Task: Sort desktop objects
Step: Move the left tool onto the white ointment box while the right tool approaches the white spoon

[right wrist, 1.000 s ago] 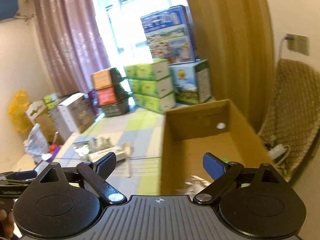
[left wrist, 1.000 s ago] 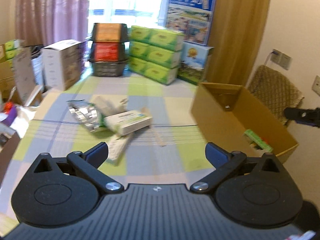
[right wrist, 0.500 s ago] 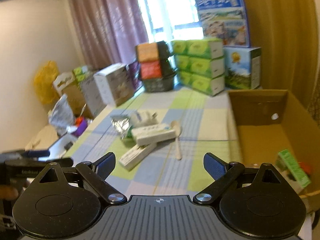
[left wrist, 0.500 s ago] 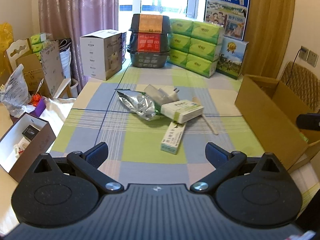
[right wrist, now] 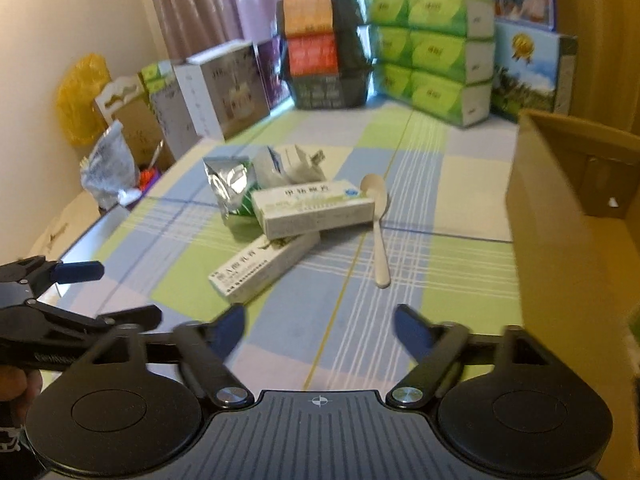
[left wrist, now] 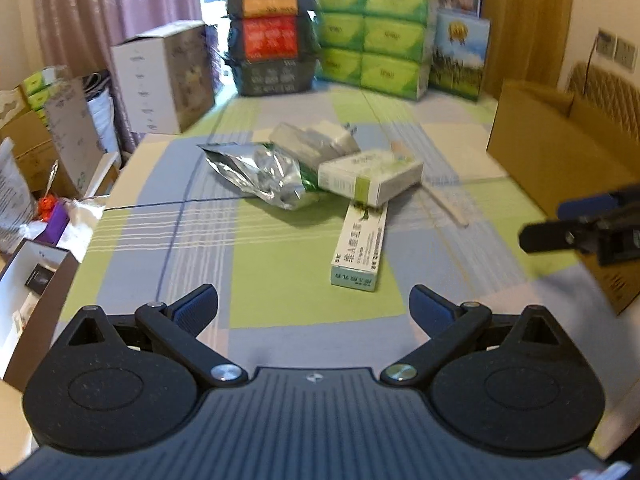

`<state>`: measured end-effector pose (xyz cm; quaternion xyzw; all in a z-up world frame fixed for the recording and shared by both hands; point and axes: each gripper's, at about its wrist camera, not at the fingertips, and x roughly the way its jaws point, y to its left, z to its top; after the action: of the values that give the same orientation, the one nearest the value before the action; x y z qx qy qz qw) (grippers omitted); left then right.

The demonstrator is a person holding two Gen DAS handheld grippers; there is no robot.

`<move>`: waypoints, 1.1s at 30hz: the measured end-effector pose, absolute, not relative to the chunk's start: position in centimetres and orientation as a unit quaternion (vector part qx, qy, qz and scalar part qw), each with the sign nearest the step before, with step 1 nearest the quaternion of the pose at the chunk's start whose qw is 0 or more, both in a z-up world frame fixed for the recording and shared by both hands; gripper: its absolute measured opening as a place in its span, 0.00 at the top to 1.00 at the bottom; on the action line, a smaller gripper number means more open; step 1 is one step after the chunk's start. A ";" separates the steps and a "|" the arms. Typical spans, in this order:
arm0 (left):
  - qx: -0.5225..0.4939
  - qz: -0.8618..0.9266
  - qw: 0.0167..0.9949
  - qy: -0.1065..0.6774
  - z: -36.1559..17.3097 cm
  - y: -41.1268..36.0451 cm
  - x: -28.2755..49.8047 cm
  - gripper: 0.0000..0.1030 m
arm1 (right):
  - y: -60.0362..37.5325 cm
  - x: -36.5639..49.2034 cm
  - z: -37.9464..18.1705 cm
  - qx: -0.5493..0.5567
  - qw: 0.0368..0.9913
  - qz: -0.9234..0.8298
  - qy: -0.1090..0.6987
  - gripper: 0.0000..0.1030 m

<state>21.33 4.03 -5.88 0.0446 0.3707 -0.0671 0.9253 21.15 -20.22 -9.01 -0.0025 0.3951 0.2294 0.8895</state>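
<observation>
A small pile lies mid-table on the checked cloth: a crumpled silver foil bag (left wrist: 264, 172) (right wrist: 230, 184), a white plug adapter (left wrist: 332, 140) (right wrist: 296, 160), a white-green medicine box (left wrist: 370, 176) (right wrist: 312, 208) resting on a long narrow box (left wrist: 358, 246) (right wrist: 264, 266), and a pale plastic spoon (right wrist: 378, 224). The open cardboard box (left wrist: 560, 160) (right wrist: 560, 216) stands at the right. My left gripper (left wrist: 314, 306) is open, short of the long box. My right gripper (right wrist: 320, 328) is open above the cloth, nearer than the spoon, with nothing between its fingers.
Green tissue packs (left wrist: 372, 36), stacked dark baskets (left wrist: 272, 36) and a white carton (left wrist: 164, 76) line the table's far end. A shallow open box (left wrist: 28, 292) sits off the left edge. Bags and cartons crowd the floor at left.
Both grippers swung away from the cardboard box toward the pile and came closer to the table. The right gripper now faces the spoon and boxes. Both stayed open.
</observation>
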 end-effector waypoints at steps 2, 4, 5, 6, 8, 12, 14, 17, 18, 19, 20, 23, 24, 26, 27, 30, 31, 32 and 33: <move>0.041 -0.076 0.923 0.376 -6.7 3.8 22.6 0.05 | -19.9 22.6 -9.7 -0.008 0.888 0.227 0.400 0.36; 0.032 -0.091 0.921 0.376 -7.2 3.6 24.0 0.07 | -19.5 24.1 -10.2 -0.013 0.888 0.226 0.400 0.38; 0.031 -0.098 0.921 0.376 -7.5 3.4 24.6 0.08 | -19.3 24.8 -10.4 -0.017 0.888 0.224 0.400 0.39; 0.032 -0.104 0.921 0.375 -7.7 3.2 25.2 0.10 | -19.2 25.5 -10.7 -0.021 0.889 0.221 0.401 0.42; 0.039 -0.115 0.918 0.377 -8.2 2.6 26.5 0.14 | -19.0 26.7 -11.3 -0.024 0.887 0.217 0.406 0.47; 0.053 -0.136 0.908 0.392 -9.4 1.7 28.9 0.28 | -19.0 29.1 -12.8 -0.028 0.883 0.207 0.421 0.61; 0.056 -0.144 0.904 0.399 -10.0 1.3 29.7 0.33 | -19.0 30.2 -13.5 -0.027 0.880 0.203 0.429 0.61; 0.053 -0.151 0.899 0.407 -10.6 1.1 30.7 0.38 | -18.9 31.6 -14.5 -0.027 0.876 0.199 0.438 0.62; 0.056 -0.152 0.898 0.408 -10.8 1.0 30.9 0.42 | -18.9 31.9 -14.7 -0.028 0.876 0.198 0.439 0.62; 0.059 -0.151 0.897 0.411 -11.0 1.0 31.1 0.44 | -18.8 32.3 -14.9 -0.030 0.876 0.197 0.439 0.62; 0.061 -0.148 0.896 0.413 -11.1 1.0 31.4 0.48 | -18.6 32.7 -15.1 -0.035 0.877 0.196 0.438 0.63; 0.054 -0.143 0.894 0.420 -11.5 1.4 31.9 0.56 | -18.2 33.5 -15.8 -0.046 0.876 0.194 0.439 0.68; 0.051 -0.140 0.894 0.422 -11.6 1.5 32.0 0.58 | -18.0 33.7 -15.9 -0.048 0.876 0.193 0.439 0.69; 0.048 -0.137 0.895 0.422 -11.6 1.7 32.2 0.57 | -17.7 34.1 -16.2 -0.054 0.878 0.193 0.435 0.69; 0.047 -0.136 0.895 0.422 -11.6 1.7 32.3 0.58 | -17.6 34.2 -16.3 -0.056 0.878 0.193 0.434 0.70; 0.049 -0.136 0.896 0.421 -11.6 1.6 32.4 0.58 | -17.2 34.6 -16.6 -0.066 0.881 0.192 0.426 0.73; 0.048 -0.136 0.896 0.420 -11.6 1.7 32.4 0.58 | -17.1 34.7 -16.6 -0.071 0.883 0.191 0.423 0.76; 0.046 -0.136 0.896 0.421 -11.7 1.7 32.4 0.58 | -17.0 34.7 -16.7 -0.076 0.884 0.188 0.420 0.84; 0.044 -0.135 0.896 0.421 -11.7 1.7 32.4 0.58 | -17.0 34.8 -16.7 -0.077 0.885 0.185 0.419 0.89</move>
<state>32.42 1.72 -11.66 0.0445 0.4209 -0.1351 0.8959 34.78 -17.00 -16.72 -0.0770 0.4192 0.1854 0.8854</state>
